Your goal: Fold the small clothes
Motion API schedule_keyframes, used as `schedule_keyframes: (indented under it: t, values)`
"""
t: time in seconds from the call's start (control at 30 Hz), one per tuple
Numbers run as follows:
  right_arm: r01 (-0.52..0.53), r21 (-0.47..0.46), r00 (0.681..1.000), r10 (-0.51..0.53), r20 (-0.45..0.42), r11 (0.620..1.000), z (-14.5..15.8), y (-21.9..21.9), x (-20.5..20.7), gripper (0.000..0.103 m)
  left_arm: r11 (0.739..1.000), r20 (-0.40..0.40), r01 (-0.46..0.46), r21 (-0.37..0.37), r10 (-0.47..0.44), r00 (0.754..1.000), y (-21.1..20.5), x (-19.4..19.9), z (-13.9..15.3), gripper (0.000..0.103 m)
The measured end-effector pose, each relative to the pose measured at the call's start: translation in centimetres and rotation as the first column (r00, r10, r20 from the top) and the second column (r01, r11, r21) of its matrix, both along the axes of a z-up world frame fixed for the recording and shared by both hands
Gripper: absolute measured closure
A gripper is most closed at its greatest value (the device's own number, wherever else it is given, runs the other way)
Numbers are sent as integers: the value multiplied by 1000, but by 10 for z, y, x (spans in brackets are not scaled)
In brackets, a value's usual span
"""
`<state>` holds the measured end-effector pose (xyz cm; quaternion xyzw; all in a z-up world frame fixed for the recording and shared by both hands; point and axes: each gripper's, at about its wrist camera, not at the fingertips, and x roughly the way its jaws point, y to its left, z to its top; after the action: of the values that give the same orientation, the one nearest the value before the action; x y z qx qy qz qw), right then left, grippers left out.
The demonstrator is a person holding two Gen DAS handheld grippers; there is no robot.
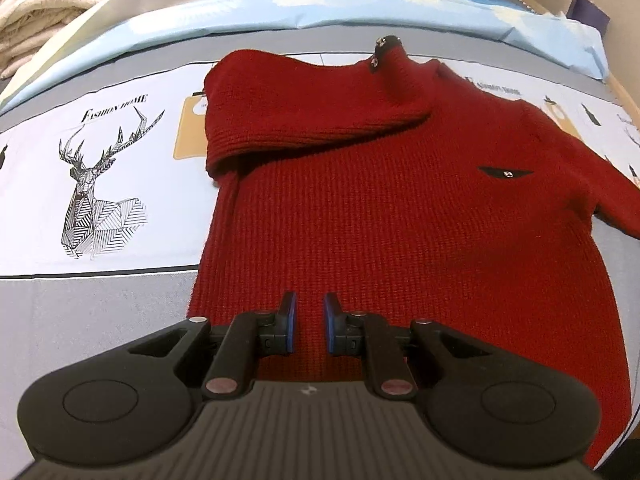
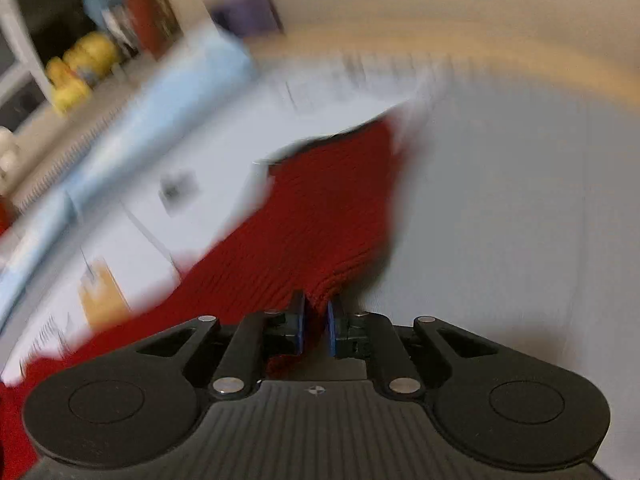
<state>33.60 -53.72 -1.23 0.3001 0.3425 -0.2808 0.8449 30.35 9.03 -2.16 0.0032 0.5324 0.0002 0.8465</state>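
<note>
Sweater: a red knitted sweater [image 1: 380, 200] lies flat, front up, on a printed sheet; its lower part runs toward the left wrist camera.
Folded sleeve: one sleeve [image 1: 288, 116] is turned in across the upper chest, its ribbed cuff end lying at the sweater's left edge in the left wrist view.
Other sleeve: the second sleeve [image 1: 612, 208] stretches out past the right edge of that view.
Collar: a raised neck [image 1: 394, 60] with small metal studs sits at the far end.
Chest detail: a small dark patch [image 1: 505, 173] with a pale dot sits on the chest.
Left claw: the left claw [image 1: 310, 322] hangs above the lower part of the sweater, its blue pads drawn close with a narrow gap; no cloth shows between them.
Right claw: the right claw [image 2: 316, 326] is pinched on a fold of the red knit, which bunches up between its blue pads; the view is heavily blurred.
Sheet: the sheet [image 1: 100, 280] carries grey bands, a pale blue band further off, a line-drawn stag [image 1: 98, 192] with lettering above it, and tan tag shapes [image 1: 188, 132].
Further off: cream folded blankets [image 1: 40, 4] lie at the top left of the left wrist view; yellow shapes [image 2: 80, 68] show blurred in the right wrist view.
</note>
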Motion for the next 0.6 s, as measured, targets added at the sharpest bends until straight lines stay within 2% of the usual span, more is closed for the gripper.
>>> schedule_keyframes:
  t: [0.03,0.1,0.13,0.17,0.23,0.33,0.4,0.43,0.47,0.53,0.6]
  values:
    - [-1,33,1000,1,7,999,-7,-3,-1,89,1000,-1,0,-1,0,1000,-1,1,-1,88]
    - [-8,14,999,7,41,1000,-1,-9,1,80,1000,-2,8,-4,-8,1000,-4,2,-2,88]
    - [-2,14,998,1,67,1000,2,-13,1,82,1000,-2,15,-3,-15,1000,-7,1,-2,88]
    - [10,31,995,-13,102,999,3,-20,0,92,1000,-4,21,-1,-21,1000,-9,1,-3,88]
    - [24,56,988,-32,150,998,-1,-27,-3,93,1000,-9,24,2,-24,1000,-9,1,-5,88]
    - [34,-24,981,-29,192,999,8,-28,-4,93,1000,-8,2,-7,-2,1000,-2,2,-4,88]
    - [59,-53,986,-50,159,997,6,-30,3,90,1000,-3,-18,-18,18,1000,7,2,-2,88]
    - [82,-45,990,-76,120,996,3,-30,6,81,999,-3,-25,-21,25,1000,10,2,-1,88]
    - [100,-33,993,-98,69,994,0,-29,10,77,999,-3,-28,-23,28,1000,13,0,0,88]
    - [88,-20,996,-88,-3,996,0,-16,12,77,999,5,-29,-28,29,1000,18,-2,3,88]
    - [48,-64,998,-50,-35,997,9,9,12,74,999,7,-36,-34,37,999,20,-4,5,88]
